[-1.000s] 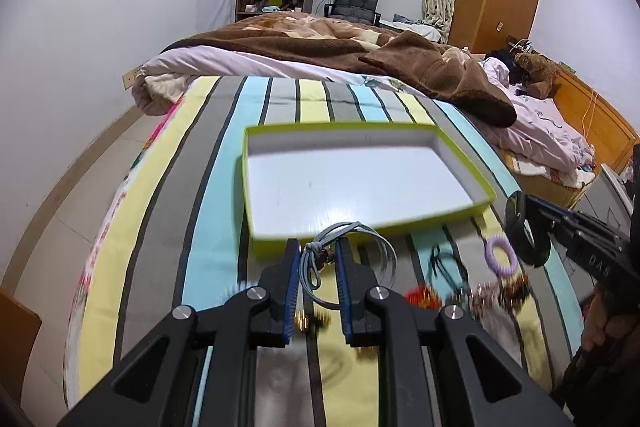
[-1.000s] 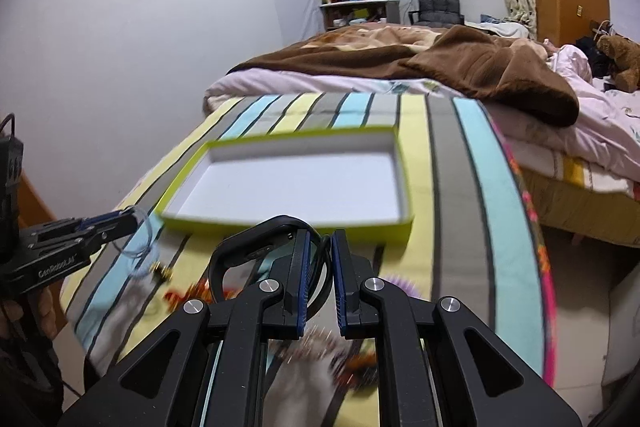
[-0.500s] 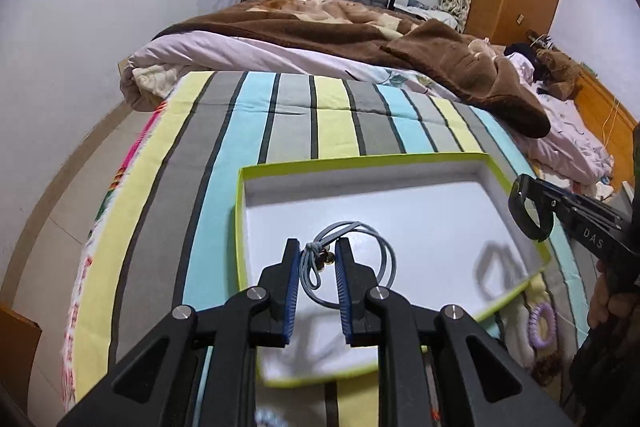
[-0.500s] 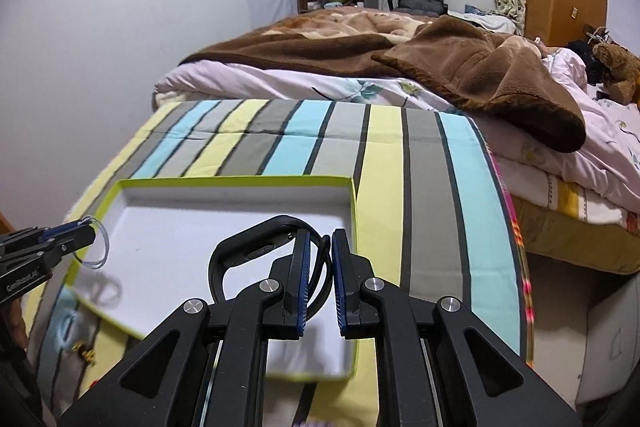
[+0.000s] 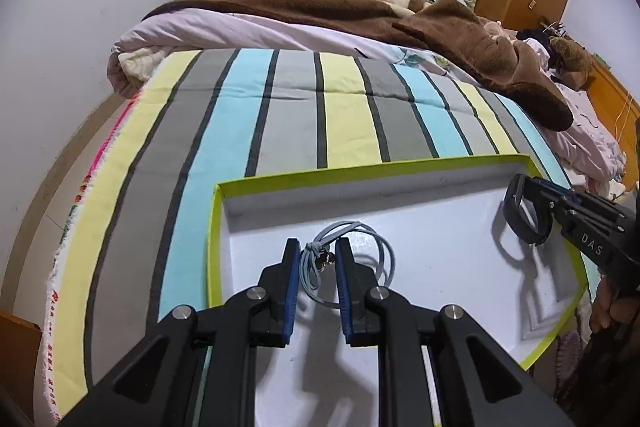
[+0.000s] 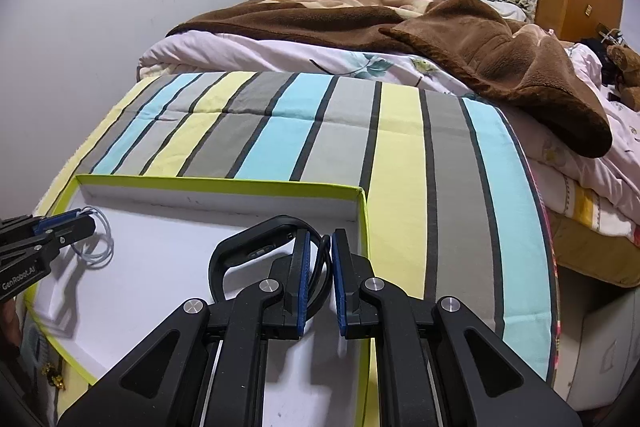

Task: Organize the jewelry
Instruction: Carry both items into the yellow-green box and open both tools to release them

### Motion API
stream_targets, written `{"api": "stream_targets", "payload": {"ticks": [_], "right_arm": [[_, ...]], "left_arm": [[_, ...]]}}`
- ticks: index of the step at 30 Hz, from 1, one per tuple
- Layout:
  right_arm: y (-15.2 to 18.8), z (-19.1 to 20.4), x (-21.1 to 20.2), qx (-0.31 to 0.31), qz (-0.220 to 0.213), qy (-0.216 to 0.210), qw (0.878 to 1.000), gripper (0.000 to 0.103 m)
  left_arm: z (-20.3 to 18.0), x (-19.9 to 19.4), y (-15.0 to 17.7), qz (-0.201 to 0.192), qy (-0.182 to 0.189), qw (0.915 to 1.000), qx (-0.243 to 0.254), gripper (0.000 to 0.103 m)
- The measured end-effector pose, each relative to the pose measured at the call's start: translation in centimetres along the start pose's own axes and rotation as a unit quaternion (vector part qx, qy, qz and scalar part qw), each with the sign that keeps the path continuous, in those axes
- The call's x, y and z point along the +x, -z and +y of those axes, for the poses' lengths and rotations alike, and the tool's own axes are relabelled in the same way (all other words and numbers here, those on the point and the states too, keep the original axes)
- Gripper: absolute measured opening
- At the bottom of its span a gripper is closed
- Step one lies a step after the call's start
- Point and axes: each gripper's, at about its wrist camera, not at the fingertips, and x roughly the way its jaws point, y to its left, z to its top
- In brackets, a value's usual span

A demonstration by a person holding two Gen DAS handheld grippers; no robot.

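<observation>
A shallow white tray with a lime-green rim [image 5: 216,227] lies on the striped bedspread; it also shows in the right wrist view [image 6: 224,183]. My left gripper [image 5: 318,255] is shut on a grey-blue cord necklace [image 5: 380,247] with a small metal charm, held over the tray's left part. It shows from the side in the right wrist view [image 6: 86,223], with the cord [image 6: 100,247] hanging. My right gripper [image 6: 320,247] is shut on a black wristband [image 6: 256,247], over the tray's right part. In the left wrist view it [image 5: 532,203] carries the band [image 5: 520,215].
The striped bedspread [image 5: 348,115] stretches beyond the tray to a brown blanket [image 5: 360,7] and pink bedding. A purple hair tie [image 5: 570,343] lies right of the tray. A small gold piece [image 6: 54,377] lies by the tray's near left corner. The bed edge drops off at right [image 6: 548,227].
Both grippers have moved forward from the loose jewelry over the tray, each still holding its piece. The tray now fills the lower part of both views.
</observation>
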Motion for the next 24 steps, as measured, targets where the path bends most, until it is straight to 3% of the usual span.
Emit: {"api": "stream_targets", "payload": {"ticks": [10, 20, 24], "right_arm": [[-0.1, 0.1, 1.0, -0.003, 0.009, -0.004, 1.0, 0.012], [-0.1, 0.1, 1.1, -0.003, 0.01, -0.008, 1.0, 0.013], [0.0, -0.3, 0.6, 0.01, 0.003, -0.021, 1.0, 0.016]], "left_arm": [[0.4, 0.7, -0.2, 0.008, 0.001, 1.0, -0.005, 0.019], [0.1, 0.6, -0.1, 0.007, 0.006, 0.9999, -0.006, 0.036], [0.2, 0.1, 0.1, 0.006, 0.013, 0.9999, -0.008, 0.037]]}}
